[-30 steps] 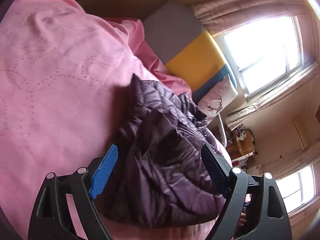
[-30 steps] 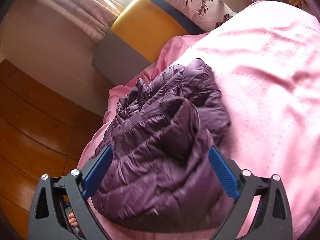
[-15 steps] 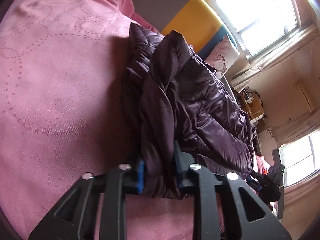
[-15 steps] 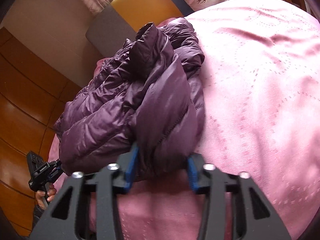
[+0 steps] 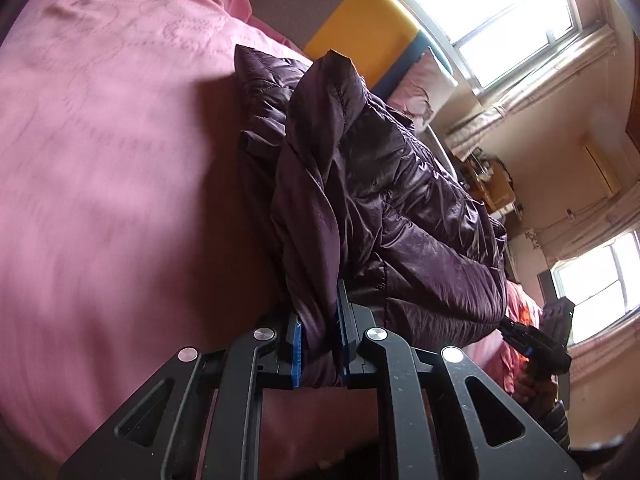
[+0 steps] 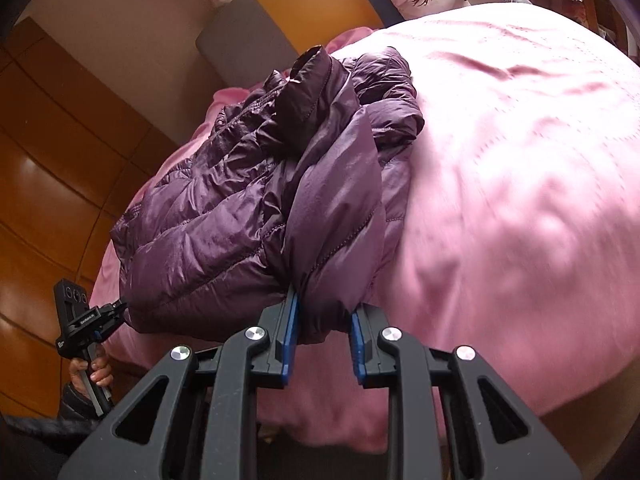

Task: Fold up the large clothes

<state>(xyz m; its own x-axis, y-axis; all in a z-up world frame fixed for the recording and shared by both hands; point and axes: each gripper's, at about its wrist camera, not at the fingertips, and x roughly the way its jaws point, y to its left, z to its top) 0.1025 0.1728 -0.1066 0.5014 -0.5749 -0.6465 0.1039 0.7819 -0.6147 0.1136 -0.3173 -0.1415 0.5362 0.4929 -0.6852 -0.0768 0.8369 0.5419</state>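
Folding is judged to be only at its start. A dark purple quilted puffer jacket (image 6: pixel 256 216) is seen lying in a crumpled heap on the pink bed cover with a stitched dotted pattern (image 6: pixel 520 160), near the edge of the bed and below the grey and yellow padded headboard (image 6: pixel 304 4). No flat layer and no neat fold line can be found in it; sleeves cannot be told apart from the body.

The left gripper (image 5: pixel 319 340) is closed on a bunch of the jacket fabric at its near edge, with the blue pads pressed against the cloth from both sides. The right gripper (image 6: pixel 323 332) is likewise clamped on another thick bunch of the same edge.

So only the grasp is done. The spreading, the smoothing and all the folds are considered to be left.
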